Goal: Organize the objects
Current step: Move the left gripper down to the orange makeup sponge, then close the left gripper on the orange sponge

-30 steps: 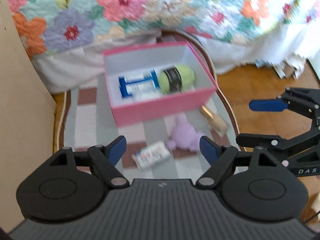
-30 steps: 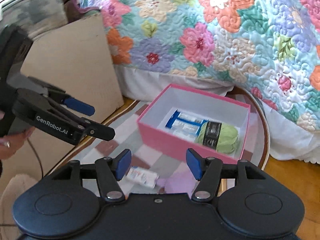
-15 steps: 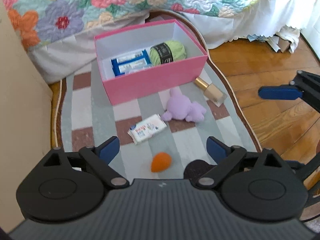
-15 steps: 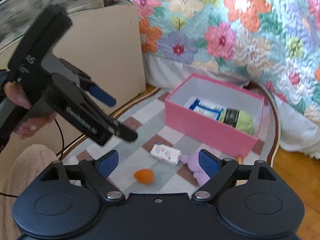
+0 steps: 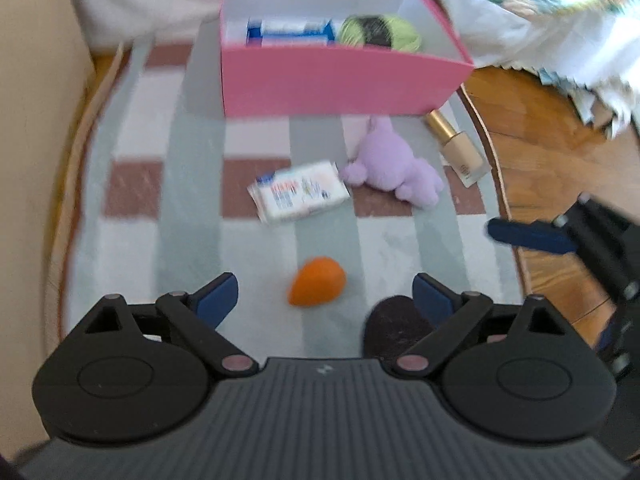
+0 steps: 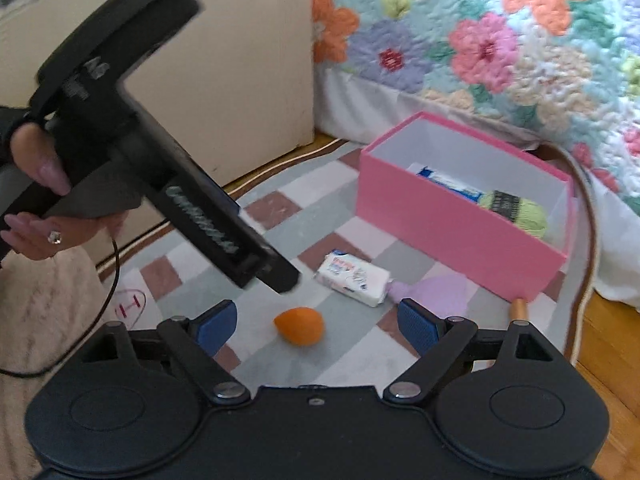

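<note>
**Pink box part filled, four things loose on the rug**

The pink box (image 5: 340,76) holds one green yarn ball (image 5: 380,34) and blue-and-white packets (image 5: 290,32); I cannot count those. In front of the box on the checked rug (image 5: 192,240) lie one white wipes pack (image 5: 300,192), one purple plush toy (image 5: 392,168), one beige bottle (image 5: 460,148) near the rug's edge, and one orange sponge (image 5: 316,286) farthest from the box. My left hand-held gripper (image 5: 324,300) is empty, its jaws closing slightly from wide. My right hand-held gripper (image 6: 316,320) is wide apart, empty. Bare rug surrounds the sponge.
</note>
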`<state>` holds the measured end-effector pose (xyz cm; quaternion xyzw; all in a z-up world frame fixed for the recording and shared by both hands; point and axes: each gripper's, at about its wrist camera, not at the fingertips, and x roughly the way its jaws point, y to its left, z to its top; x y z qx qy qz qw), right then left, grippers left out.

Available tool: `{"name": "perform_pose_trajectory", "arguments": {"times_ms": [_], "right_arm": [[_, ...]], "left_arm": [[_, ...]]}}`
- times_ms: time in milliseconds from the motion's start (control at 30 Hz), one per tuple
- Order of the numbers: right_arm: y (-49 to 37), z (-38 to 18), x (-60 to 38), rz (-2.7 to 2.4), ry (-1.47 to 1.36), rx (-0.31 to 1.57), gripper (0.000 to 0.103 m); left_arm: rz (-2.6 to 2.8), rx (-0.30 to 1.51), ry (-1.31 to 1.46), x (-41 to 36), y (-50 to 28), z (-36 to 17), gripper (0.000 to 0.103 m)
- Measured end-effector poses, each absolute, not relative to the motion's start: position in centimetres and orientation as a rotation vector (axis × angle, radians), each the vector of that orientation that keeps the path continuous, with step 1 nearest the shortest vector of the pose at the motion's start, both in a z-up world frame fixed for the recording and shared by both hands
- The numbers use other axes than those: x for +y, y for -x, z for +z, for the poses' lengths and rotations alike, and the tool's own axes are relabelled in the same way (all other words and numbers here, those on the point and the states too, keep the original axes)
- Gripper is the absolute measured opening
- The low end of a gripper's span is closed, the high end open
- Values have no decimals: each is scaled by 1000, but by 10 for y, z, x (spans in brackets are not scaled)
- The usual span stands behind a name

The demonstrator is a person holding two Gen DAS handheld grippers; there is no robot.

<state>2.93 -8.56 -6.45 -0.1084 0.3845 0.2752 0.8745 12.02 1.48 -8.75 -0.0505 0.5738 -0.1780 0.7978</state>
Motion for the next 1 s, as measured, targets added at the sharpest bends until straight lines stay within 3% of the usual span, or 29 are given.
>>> {"name": "perform_pose_trajectory", "arguments": {"times_ms": [167, 333, 467, 567, 633, 733, 1000], "right_arm": [[-44, -103, -72, 616, 257, 857, 90], [-60, -145, -63, 625, 256, 907, 83], [-66, -167, -54, 625, 246, 908, 79], [-72, -181, -48, 623, 243, 941, 66], [-74, -185, -47, 609, 226, 942, 55], [-73, -181, -48, 590, 198, 931, 47], [-62, -162, -60, 549, 114, 941, 46]], "left_arm": [[-351, 1271, 197, 17, -125, -123, 85], [-274, 1275, 275, 26, -127, -146, 62], [-266, 1273, 354, 34, -126, -164, 52], [-277, 1263, 380, 35, -125, -171, 46], [-312, 1246, 395, 35, -126, -169, 31], [-333, 1212, 377, 31, -125, -165, 30], [-400, 1155, 382, 29, -112, -146, 29]]}}
